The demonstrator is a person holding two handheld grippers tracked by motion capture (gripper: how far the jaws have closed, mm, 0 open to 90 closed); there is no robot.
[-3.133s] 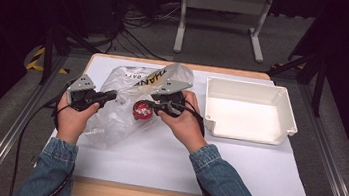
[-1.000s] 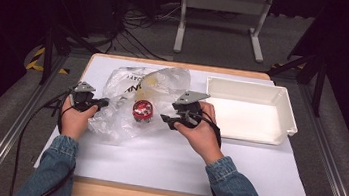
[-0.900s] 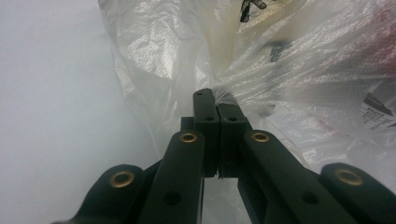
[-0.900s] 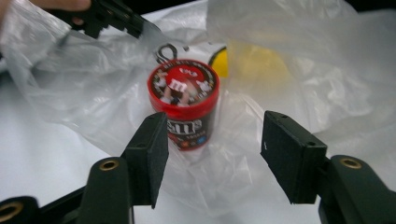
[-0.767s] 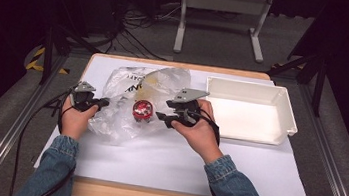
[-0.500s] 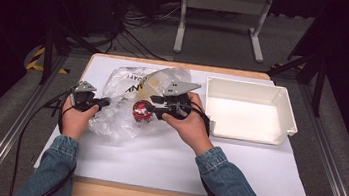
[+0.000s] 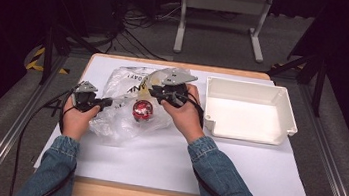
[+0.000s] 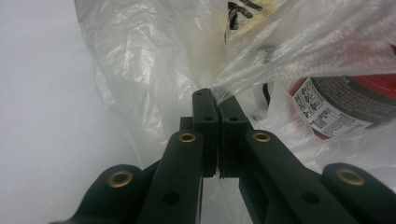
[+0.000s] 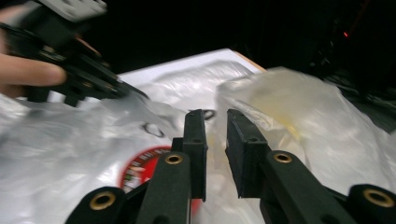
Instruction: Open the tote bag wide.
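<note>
I worked at the white-covered table (image 7: 234, 166) with a gripper in each hand, and the clear plastic bag (image 7: 120, 116) serves here as the reference for all positions.

The bag lay crumpled on the table's far left part, well apart from the white tray (image 7: 249, 112), which stood to its right. A red-labelled can (image 7: 141, 110) lay inside the bag, near its middle.

My left gripper (image 7: 106, 103) sat at the bag's left edge, pointing right toward the can. Its jaws were closed together on a fold of the bag film; in the left gripper view (image 8: 215, 100) the film (image 8: 154, 60) rose from between the closed tips, and the can (image 8: 345, 105) lay behind the film, just right of the tips and not touching them.

My right gripper (image 7: 155, 91) was over the bag's far right part, pointing left, with the can just near of its tips. Its jaws had just been closing and stood a narrow gap apart. In the right gripper view (image 9: 215, 122) the bag (image 9: 299, 112) lay beneath and ahead of the tips, with the can's red label (image 9: 140, 170) under the left jaw. That view was blurred, and I could not tell whether film lay within the gap; the pads were not seen pressing on anything. My left gripper (image 9: 112, 88) appeared farther off at the upper left of that view, at the opposite edge of the bag.
</note>
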